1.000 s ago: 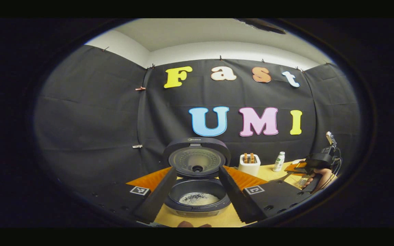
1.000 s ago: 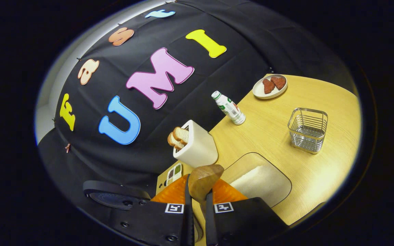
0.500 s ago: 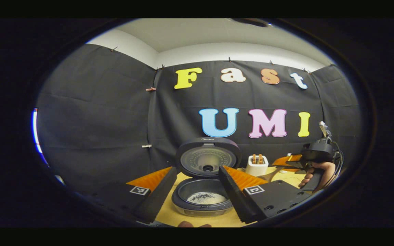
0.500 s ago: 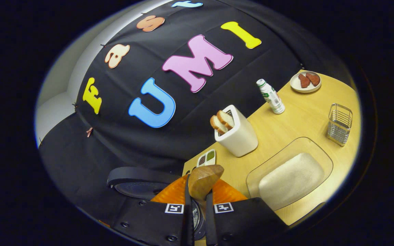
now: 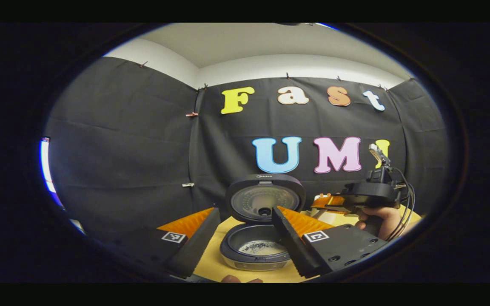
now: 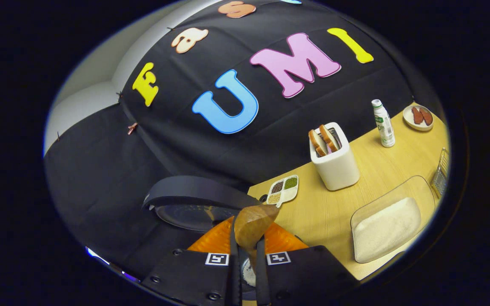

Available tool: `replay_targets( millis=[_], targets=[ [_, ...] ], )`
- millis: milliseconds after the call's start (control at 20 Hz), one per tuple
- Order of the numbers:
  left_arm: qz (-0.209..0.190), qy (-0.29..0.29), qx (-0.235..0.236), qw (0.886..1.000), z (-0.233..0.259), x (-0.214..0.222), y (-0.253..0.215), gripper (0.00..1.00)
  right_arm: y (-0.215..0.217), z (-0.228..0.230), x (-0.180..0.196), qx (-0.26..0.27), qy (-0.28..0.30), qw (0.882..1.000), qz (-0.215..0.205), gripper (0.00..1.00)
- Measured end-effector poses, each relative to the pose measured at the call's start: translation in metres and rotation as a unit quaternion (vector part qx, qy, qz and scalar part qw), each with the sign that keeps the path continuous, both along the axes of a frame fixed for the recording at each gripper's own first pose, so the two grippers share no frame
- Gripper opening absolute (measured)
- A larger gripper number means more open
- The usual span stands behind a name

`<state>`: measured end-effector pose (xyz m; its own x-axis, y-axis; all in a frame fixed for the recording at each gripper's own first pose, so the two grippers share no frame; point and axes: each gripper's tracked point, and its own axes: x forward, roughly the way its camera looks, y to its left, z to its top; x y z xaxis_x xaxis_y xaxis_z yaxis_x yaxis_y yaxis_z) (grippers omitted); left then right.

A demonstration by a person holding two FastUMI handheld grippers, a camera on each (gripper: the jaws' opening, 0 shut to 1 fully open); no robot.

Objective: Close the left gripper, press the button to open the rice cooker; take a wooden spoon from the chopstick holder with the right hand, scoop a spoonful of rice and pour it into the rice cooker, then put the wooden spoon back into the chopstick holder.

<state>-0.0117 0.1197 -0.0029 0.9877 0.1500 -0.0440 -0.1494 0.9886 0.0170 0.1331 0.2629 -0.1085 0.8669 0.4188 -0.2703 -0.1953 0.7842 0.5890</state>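
Right hand-held gripper (image 6: 243, 265) is clamped tight on the handle of the brown wooden spoon (image 6: 253, 224), whose bowl sticks up between the fingers. Over the last second its view has swung from the glass tray of white rice (image 6: 387, 227) toward the dark round rice cooker (image 5: 260, 231); the raised lid now sits just behind the spoon, and white grains show in the gap below the fingers. In the left gripper view, this gripper and the hand holding it (image 5: 377, 214) have moved closer to the cooker, at about lid height. The left hand-held gripper (image 5: 245, 238) hangs back with its fingers spread wide and empty, framing the open pot with rice in its bottom. I judge the pour to be in progress or just finished; returning the spoon to the wire chopstick holder (image 6: 440, 176), at the far right edge of the wooden surface (image 6: 326, 212), remains.
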Motion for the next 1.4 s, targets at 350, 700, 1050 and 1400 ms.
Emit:
replay_targets(
  millis=[350, 700, 1050, 1400],
  targets=[
    [0.002, 0.005, -0.009, 1.0, -0.007, 0.001, 0.001, 0.85, 0.029, 0.001, -0.016, -0.064, -0.047, 0.995, 0.059, 0.17],
    [-0.004, 0.008, -0.018, 1.0, -0.009, 0.003, -0.006, 0.86, 0.051, 0.005, -0.029, -0.127, -0.101, 0.978, 0.132, 0.17],
    [-0.001, 0.005, -0.018, 1.0, -0.009, 0.006, -0.004, 0.86, 0.064, -0.01, -0.047, -0.189, -0.125, 0.953, 0.202, 0.13],
    [-0.002, 0.004, -0.018, 1.0, -0.009, 0.008, -0.004, 0.85, 0.064, -0.014, -0.063, -0.231, -0.149, 0.934, 0.229, 0.17]
  ],
)
